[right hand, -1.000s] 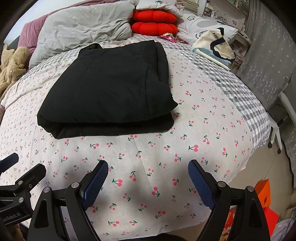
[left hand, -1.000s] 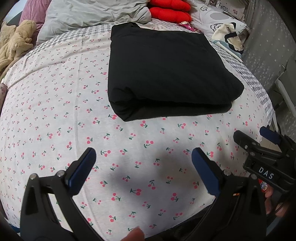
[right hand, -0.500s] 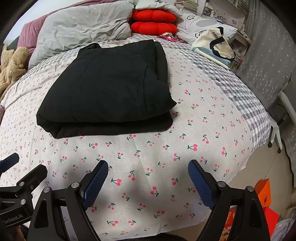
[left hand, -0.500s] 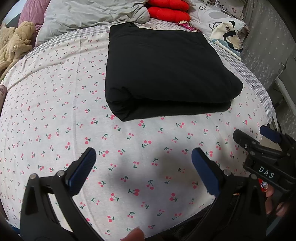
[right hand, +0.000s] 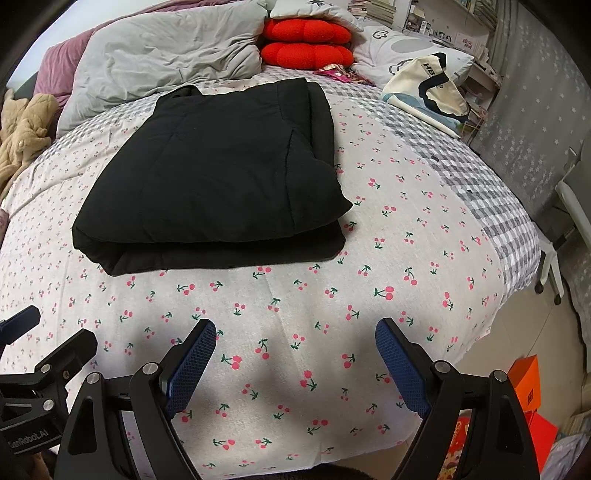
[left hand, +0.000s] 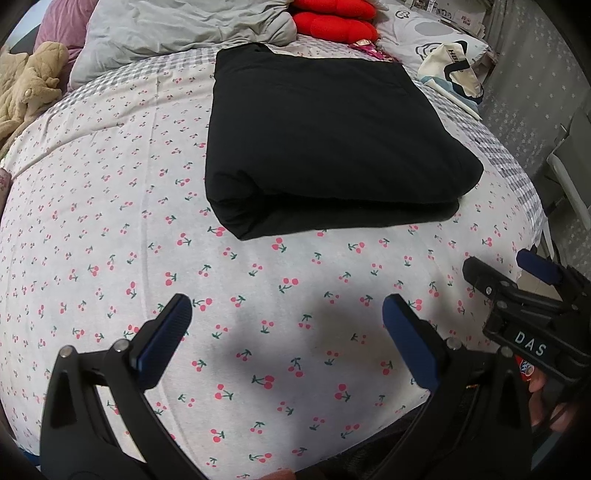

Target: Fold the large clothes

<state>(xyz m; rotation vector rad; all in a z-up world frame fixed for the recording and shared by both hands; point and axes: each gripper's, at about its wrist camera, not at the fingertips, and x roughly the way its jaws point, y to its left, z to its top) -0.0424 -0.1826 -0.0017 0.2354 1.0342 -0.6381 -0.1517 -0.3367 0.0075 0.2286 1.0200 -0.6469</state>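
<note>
Both grippers idle over the bed; black garment lies folded.

Left wrist view: left gripper (left hand: 282,321) jaws apart, empty, over the cherry-print sheet (left hand: 110,240); black garment (left hand: 325,140) ahead, a flat folded rectangle near the grey duvet (left hand: 177,26). Unchanged from a second ago.
Right wrist view: right gripper (right hand: 295,345) jaws wide, empty, well short of the garment (right hand: 221,173). Nothing has shifted; folding looks complete.
</note>
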